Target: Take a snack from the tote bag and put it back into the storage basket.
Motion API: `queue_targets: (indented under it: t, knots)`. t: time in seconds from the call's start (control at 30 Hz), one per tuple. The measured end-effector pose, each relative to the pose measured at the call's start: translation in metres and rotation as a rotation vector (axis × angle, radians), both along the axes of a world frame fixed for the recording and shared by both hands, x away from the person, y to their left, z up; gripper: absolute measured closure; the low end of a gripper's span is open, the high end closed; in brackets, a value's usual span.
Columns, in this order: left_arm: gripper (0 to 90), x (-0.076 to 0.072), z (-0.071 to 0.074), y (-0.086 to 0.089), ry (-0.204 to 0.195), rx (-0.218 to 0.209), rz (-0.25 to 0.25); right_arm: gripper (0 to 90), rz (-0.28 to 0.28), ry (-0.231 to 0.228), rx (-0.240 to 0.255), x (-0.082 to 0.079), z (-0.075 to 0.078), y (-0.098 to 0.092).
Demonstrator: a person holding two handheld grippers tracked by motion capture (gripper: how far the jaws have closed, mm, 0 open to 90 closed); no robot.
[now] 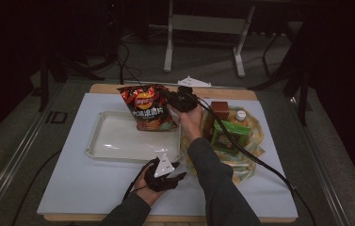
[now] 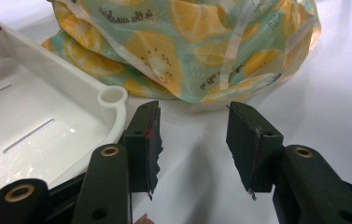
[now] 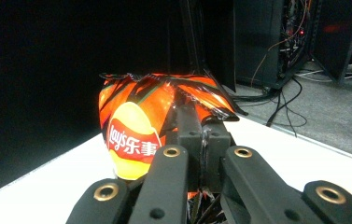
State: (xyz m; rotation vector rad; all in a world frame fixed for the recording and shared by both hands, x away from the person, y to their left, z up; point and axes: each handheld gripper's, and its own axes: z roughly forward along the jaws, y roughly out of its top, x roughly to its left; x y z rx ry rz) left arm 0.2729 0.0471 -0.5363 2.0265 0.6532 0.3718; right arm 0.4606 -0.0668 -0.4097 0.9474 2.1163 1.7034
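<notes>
An orange and black Lay's chip bag (image 1: 148,107) stands upright over the far right part of a white tray (image 1: 111,141). My right gripper (image 1: 171,98) is shut on the bag's top right edge; in the right gripper view the jaws pinch the crinkled bag (image 3: 131,126) at its top seam, gripper (image 3: 200,123). My left gripper (image 1: 181,177) rests near the table's front, just off the tray's near right corner, jaws open with nothing between them. In the left gripper view the open gripper (image 2: 193,122) points at a lemon-print bag (image 2: 183,46), with the tray corner (image 2: 112,96) at the left.
The lemon-print bag (image 1: 248,136) lies open at the right of the white mat, holding a brown box (image 1: 221,110), a green package (image 1: 231,134) and a white-capped bottle (image 1: 241,115). A black cable (image 1: 260,162) trails over it. A metal stand (image 1: 203,28) is behind the table.
</notes>
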Motion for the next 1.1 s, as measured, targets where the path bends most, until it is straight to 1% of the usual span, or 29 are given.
queue_targets:
  t: [0.03,0.1,0.17,0.3,0.37,0.53,0.83,0.87,0.93,0.97,1.0,1.03,1.1]
  knots:
    - [54.1,0.0,0.0,0.0,-0.001,0.0,0.001,89.5,-0.009,0.0,-0.023,0.001,-0.002,-0.001]
    - [54.0,0.0,0.0,0.0,0.0,0.0,0.0,89.2,-0.023,0.001,-0.047,0.003,-0.005,-0.003]
    - [54.0,0.0,0.0,0.0,0.001,-0.001,0.0,89.0,-0.053,-0.001,-0.078,0.005,-0.007,-0.004]
    - [53.9,0.0,0.0,0.001,0.003,-0.002,0.0,89.1,-0.087,-0.004,-0.086,0.009,-0.003,-0.007]
    - [53.8,0.0,0.0,0.001,0.003,-0.002,0.0,88.9,-0.089,0.003,-0.085,0.01,-0.003,-0.009]
    - [53.8,0.0,0.0,0.001,0.003,-0.003,0.001,86.7,-0.116,0.013,-0.128,0.013,-0.004,-0.012]
    - [53.6,0.001,0.0,0.001,0.007,-0.006,0.002,81.5,-0.16,0.013,-0.164,0.012,-0.006,-0.014]
    - [53.6,0.001,0.0,0.001,0.009,-0.009,0.002,76.5,-0.175,0.013,-0.174,0.012,-0.006,-0.014]
    - [53.6,0.001,0.0,0.001,0.009,-0.01,0.003,71.1,-0.194,0.014,-0.181,0.012,-0.006,-0.015]
    - [53.6,0.001,0.0,0.001,0.009,-0.01,0.003,71.1,-0.194,0.014,-0.181,0.012,-0.006,-0.015]
    - [53.6,0.001,0.0,0.001,0.009,-0.01,0.003,69.9,-0.2,0.017,-0.178,0.012,-0.007,-0.016]
    - [53.6,0.001,0.0,0.001,0.009,-0.01,0.002,66.2,-0.204,0.022,-0.169,0.012,-0.006,-0.018]
    - [53.5,0.002,0.0,0.001,0.012,-0.012,0.002,63.0,-0.193,0.022,-0.156,0.01,-0.005,-0.019]
